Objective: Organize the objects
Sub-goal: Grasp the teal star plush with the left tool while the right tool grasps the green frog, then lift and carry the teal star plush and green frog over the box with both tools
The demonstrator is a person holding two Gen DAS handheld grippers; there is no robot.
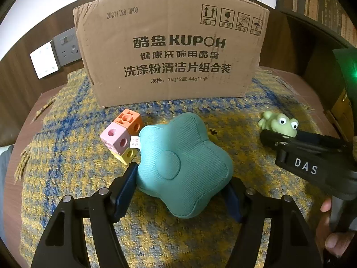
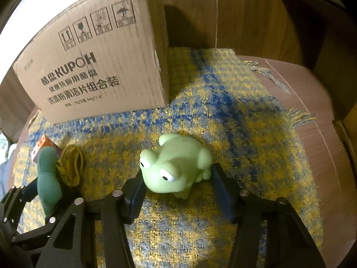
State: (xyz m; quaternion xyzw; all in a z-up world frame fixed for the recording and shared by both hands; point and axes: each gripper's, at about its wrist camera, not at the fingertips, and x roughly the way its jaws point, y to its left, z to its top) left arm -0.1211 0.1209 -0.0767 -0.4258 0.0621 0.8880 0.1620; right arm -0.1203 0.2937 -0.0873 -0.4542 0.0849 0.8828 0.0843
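Observation:
A teal star-shaped cushion (image 1: 178, 163) lies on the yellow-and-blue woven mat (image 1: 67, 156). My left gripper (image 1: 183, 176) is shut on it, a pad pressing each side. In the right wrist view the cushion (image 2: 48, 178) shows at the far left. A pale green rubber frog (image 2: 176, 167) sits between the pads of my right gripper (image 2: 177, 174), which press its head and flank. From the left wrist view the frog (image 1: 279, 122) rests against one right-gripper finger (image 1: 276, 138). Joined orange (image 1: 129, 119), pink (image 1: 116, 139) and yellow (image 1: 127, 155) cubes touch the cushion's left side.
A large cardboard box (image 1: 171, 51) stands at the back of the mat, its printed side facing me. Wall sockets (image 1: 55, 53) are left of it. A yellow coil of cord (image 2: 70, 167) lies beside the cushion. The mat's fringe (image 2: 299, 116) ends on a brown surface at right.

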